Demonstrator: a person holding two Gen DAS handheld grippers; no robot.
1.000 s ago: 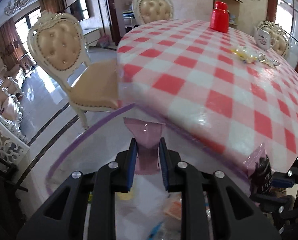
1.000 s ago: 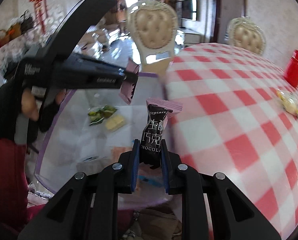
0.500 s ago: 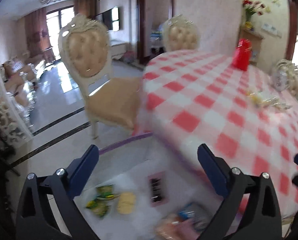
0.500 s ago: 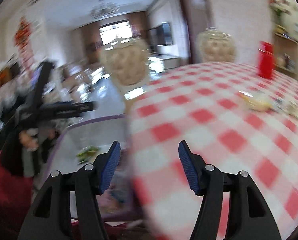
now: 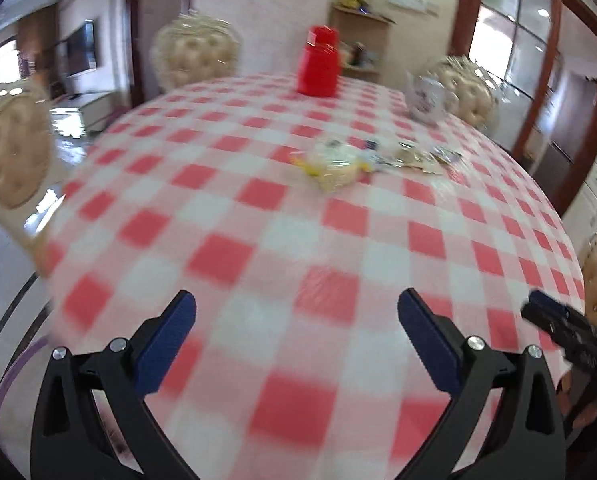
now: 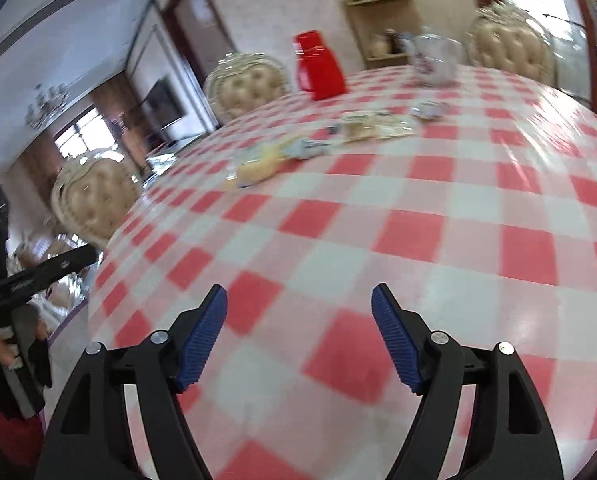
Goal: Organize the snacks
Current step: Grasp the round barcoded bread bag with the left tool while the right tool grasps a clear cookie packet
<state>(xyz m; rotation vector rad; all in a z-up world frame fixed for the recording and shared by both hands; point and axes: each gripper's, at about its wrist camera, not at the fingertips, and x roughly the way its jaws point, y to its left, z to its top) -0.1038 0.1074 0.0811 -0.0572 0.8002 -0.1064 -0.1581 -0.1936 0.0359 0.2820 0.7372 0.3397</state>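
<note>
Several wrapped snacks (image 5: 338, 162) lie in a loose pile toward the far side of the round table with its red-and-white checked cloth (image 5: 258, 216); a yellowish packet (image 6: 258, 164) is the nearest of them in the right wrist view. My left gripper (image 5: 296, 308) hangs wide open over the table's near part with nothing between its blue pads. My right gripper (image 6: 298, 300) is also over the near cloth, its jaws still opening and empty. A purple rim (image 5: 14, 368) of the clear bin shows at the lower left edge.
A red jug (image 5: 317, 62) and a white teapot (image 5: 424, 98) stand at the table's far side. Padded cream chairs (image 5: 196, 54) ring the table. The other gripper's black body (image 5: 562, 332) shows at the right edge, and a hand (image 6: 2, 354) holds the left one.
Both grippers let go of their snack packets over the clear bin, opened, and swung away from it over the table. The bin has dropped nearly out of both views.
</note>
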